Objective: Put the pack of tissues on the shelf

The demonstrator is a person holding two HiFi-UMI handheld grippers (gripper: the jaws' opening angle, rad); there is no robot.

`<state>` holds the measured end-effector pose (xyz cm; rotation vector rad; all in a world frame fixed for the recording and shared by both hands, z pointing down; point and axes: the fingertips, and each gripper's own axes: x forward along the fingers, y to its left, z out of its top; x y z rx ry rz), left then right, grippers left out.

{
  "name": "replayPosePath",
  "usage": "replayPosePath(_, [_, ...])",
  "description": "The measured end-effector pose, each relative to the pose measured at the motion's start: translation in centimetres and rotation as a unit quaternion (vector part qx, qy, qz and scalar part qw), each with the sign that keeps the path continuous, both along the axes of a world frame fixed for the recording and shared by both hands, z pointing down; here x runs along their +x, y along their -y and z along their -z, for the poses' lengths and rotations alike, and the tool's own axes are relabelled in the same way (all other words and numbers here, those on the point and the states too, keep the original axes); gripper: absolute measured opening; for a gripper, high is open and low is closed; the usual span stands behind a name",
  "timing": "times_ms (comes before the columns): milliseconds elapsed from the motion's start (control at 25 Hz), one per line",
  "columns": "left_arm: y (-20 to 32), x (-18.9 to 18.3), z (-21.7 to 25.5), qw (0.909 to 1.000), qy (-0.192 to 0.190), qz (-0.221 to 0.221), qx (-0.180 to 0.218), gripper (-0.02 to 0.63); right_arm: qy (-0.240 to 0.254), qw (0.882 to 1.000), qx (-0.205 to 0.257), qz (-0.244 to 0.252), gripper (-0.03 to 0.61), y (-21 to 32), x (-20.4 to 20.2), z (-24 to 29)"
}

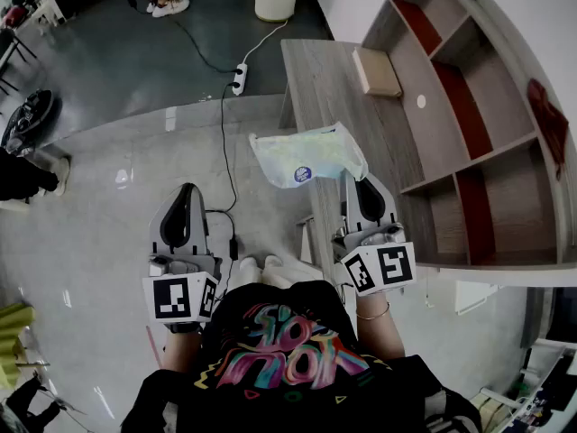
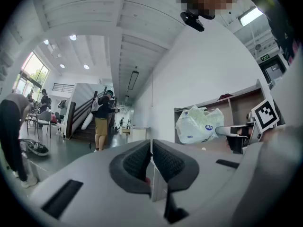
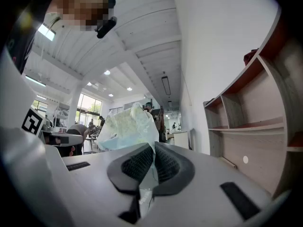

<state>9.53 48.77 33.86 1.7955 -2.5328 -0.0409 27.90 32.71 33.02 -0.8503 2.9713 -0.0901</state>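
Bright even indoor light, ceiling lights (image 2: pixel 72 37) glowing, strong fisheye bending at edges, dark vignetted corners

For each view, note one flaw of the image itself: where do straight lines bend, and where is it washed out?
Head view: fisheye bows the shelf; glare spots on the floor. Left gripper view: dark round corners, window washed out, pack of tissues sharp. Right gripper view: shelf boards curve, far windows overexposed.

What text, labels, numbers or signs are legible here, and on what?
Nothing reads clearly.
On the pack of tissues, a blue round label: too small to read.
On the person's shirt, colourful lettering: too stylised to read.
On the wall, a green sign: too small.
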Motion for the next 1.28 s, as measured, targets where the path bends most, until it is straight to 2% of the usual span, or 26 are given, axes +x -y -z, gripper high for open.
replayPosePath(400, [0.0,0.8,-0.5,0.9994,0.013,0.025,-0.02,0.034,0.007,1.0,-0.022,0.018,0.018,1.6,1.9,-2.1])
replayPosePath(720, [0.0,-0.1,-0.9,0.9987,0.014,0.041,-0.027,0.034,0.009,0.999,-0.025,0.042,0.018,1.9,-0.1,-2.7])
replayPosePath(1000, [3.7,-3.7,-0.2,0.9993,0.019,0.023,-0.021,0.034,0.007,0.999,-0.031,0.032,0.018,4.3,-3.4,-2.2])
replayPosePath(1280, [10.9,-12.5,-0.2,0.9996,0.025,0.002,-0.012,0.034,0.009,0.999,-0.031,0.008,0.018,10.2,-11.4,-2.9])
